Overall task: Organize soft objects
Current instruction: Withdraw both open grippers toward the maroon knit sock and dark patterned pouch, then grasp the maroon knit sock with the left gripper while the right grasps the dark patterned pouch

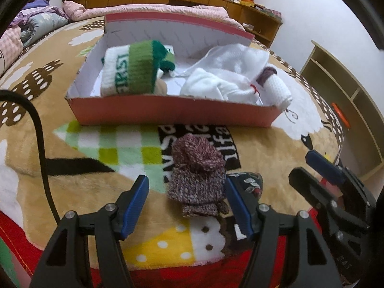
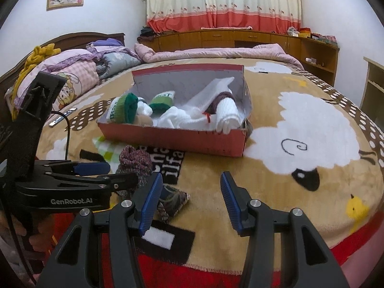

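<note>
knit sock bundle [image 1: 196, 170] on the bed blanket [image 1: 79, 180], just short of the red box [image 1: 172, 112].
soft, light, squashy; likely best pinched across its thick rolled middle. left tongs [image 1: 186, 204] stand apart, straddling it without pressing. right tongs [image 2: 189, 201] apart, empty, beside a small patterned sock [image 2: 174, 200].
</note>
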`<control>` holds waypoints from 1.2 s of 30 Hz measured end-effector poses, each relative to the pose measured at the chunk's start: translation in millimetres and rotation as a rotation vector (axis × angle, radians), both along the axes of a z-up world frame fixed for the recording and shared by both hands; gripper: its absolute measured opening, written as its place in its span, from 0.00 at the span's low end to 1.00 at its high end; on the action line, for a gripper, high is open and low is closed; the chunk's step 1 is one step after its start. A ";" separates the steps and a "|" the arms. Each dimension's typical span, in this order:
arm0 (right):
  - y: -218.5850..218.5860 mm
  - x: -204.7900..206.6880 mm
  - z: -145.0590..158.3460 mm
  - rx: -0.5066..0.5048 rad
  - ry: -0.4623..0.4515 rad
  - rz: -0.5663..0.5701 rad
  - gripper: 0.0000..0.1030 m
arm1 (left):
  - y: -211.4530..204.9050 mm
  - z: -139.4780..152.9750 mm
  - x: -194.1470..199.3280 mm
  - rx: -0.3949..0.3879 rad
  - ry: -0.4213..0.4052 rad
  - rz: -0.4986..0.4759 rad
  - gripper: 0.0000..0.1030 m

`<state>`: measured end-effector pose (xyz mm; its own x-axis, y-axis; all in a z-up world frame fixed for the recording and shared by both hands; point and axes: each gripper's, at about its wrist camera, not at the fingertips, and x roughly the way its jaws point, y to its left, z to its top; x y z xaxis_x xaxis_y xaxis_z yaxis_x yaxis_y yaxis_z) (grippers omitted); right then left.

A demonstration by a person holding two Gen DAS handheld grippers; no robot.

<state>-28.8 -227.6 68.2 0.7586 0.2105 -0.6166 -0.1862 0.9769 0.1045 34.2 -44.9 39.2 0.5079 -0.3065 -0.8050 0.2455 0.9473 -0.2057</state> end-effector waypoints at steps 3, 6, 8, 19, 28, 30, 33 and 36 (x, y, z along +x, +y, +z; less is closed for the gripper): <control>-0.9 -1.4 -1.6 -0.001 0.004 0.001 0.50 | -4.8 -4.1 -0.5 0.001 -0.001 -0.006 0.67; -2.0 -1.3 -2.8 0.003 0.009 -0.002 0.50 | -8.7 -5.6 0.2 0.000 -0.008 -0.011 0.66; -2.2 -1.4 -3.2 0.008 0.011 -0.002 0.50 | -10.2 -5.4 0.6 0.000 -0.011 -0.015 0.60; 3.8 -3.4 -12.5 0.025 0.045 0.029 0.50 | 5.2 6.2 -5.1 0.001 -0.052 0.011 0.29; 15.4 7.3 -29.6 0.068 0.115 0.065 0.50 | 26.6 6.8 -6.3 -0.024 -0.039 0.058 0.29; 17.9 9.9 -32.2 0.075 0.125 0.073 0.50 | 26.8 7.4 -6.5 -0.025 -0.039 0.056 0.29; 22.1 11.6 -35.5 0.074 0.134 0.085 0.50 | 27.7 7.8 -7.9 -0.027 -0.042 0.056 0.29; 28.7 13.6 -37.8 0.055 0.133 0.096 0.50 | 27.4 8.5 -8.3 -0.027 -0.043 0.058 0.29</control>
<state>-15.2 -198.9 30.4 0.6457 0.3141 -0.6961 -0.2588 0.9476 0.1875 25.8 -17.5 47.8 0.5597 -0.2965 -0.7738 0.1991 0.9546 -0.2217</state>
